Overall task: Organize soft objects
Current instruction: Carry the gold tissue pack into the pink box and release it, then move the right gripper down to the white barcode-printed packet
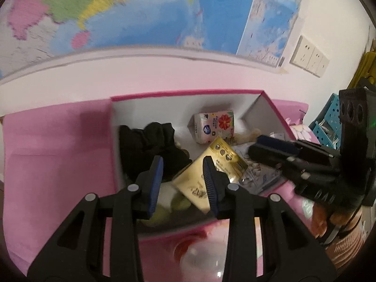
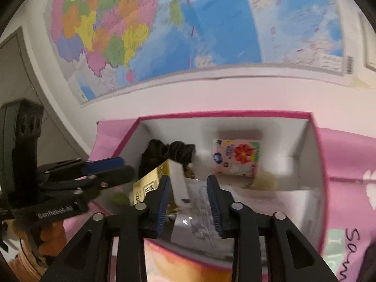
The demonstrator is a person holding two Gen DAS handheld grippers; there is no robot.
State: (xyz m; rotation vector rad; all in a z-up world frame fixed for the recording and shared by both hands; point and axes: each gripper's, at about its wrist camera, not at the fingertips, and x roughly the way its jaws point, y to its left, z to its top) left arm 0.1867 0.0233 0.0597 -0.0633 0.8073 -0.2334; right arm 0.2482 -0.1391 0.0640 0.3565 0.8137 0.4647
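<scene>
A pink box (image 1: 183, 92) (image 2: 223, 114) with a white inside holds a black cloth (image 1: 152, 141) (image 2: 169, 150), a flowered tissue pack (image 1: 215, 127) (image 2: 236, 158), a gold packet (image 1: 221, 157) (image 2: 150, 181) and a clear bag (image 1: 256, 174) (image 2: 199, 199). My left gripper (image 1: 183, 164) (image 2: 127, 169) hovers open over the box's near left part, above a white-green fuzzy thing (image 1: 169, 199), with the gold packet's corner by its right finger. My right gripper (image 2: 188, 181) (image 1: 255, 145) stands open over the clear bag, which lies between its fingers without being pressed.
The box sits on a pink cloth (image 1: 58, 152) against a wall with a large map (image 1: 164, 11). Wall sockets (image 1: 307, 55) and a blue basket (image 1: 329, 122) are at the right. A cream fluffy item (image 2: 265, 179) lies by the tissue pack.
</scene>
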